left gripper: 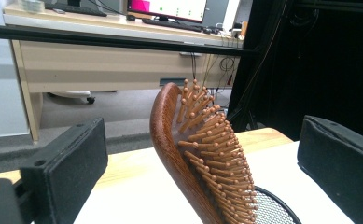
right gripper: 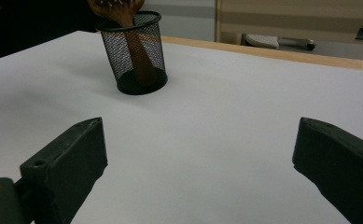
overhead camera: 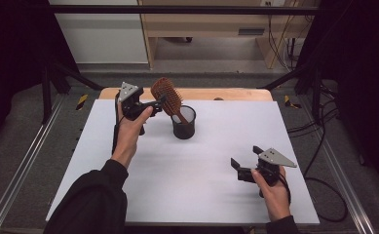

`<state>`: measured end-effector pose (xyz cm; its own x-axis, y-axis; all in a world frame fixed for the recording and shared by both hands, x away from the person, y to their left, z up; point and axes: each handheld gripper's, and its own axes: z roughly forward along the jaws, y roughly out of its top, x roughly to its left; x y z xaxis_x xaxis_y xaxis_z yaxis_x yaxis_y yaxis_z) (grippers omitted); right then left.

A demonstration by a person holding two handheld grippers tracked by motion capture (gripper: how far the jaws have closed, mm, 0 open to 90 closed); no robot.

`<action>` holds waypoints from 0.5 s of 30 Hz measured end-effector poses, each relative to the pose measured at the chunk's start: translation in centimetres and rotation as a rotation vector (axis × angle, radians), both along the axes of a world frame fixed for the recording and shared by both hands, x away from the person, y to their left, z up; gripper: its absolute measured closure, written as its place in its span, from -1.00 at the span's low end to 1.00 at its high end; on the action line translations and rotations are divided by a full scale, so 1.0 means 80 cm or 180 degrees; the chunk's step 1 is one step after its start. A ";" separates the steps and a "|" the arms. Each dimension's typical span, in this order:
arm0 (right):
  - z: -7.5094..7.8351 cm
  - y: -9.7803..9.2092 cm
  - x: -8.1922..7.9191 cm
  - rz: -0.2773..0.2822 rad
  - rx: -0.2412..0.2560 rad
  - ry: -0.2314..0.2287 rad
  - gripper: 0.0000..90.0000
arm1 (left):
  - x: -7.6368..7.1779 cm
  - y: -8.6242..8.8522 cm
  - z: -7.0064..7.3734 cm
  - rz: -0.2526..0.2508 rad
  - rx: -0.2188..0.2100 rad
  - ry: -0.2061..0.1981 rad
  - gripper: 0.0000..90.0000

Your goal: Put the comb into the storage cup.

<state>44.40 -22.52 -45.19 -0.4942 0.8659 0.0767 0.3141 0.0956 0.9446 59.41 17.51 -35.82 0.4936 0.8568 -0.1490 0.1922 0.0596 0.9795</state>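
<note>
Wooden hairbrush [overhead camera: 168, 95] stands handle-down in the mesh cup [overhead camera: 183, 123] at far centre, apparently placed; left gripper [overhead camera: 159, 103] spread wide around its head, right gripper [overhead camera: 244, 158] released, idle near right.

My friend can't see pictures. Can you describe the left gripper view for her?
A wooden hairbrush with peg bristles stands between the left tool's two open black jaws, its handle down in a black mesh cup on a white table. A desk stands behind.
</note>
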 end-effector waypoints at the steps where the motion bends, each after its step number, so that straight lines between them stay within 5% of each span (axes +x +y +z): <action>1: 0.000 0.000 0.000 0.0008 -0.0009 -0.0004 -0.93 | -0.001 0.001 0.001 0.0000 -0.0007 -0.0004 -0.96; 15: 0.000 0.001 0.000 -0.0005 -0.0015 -0.0018 -0.93 | -0.015 0.008 0.017 0.0018 0.0066 -0.0075 -0.94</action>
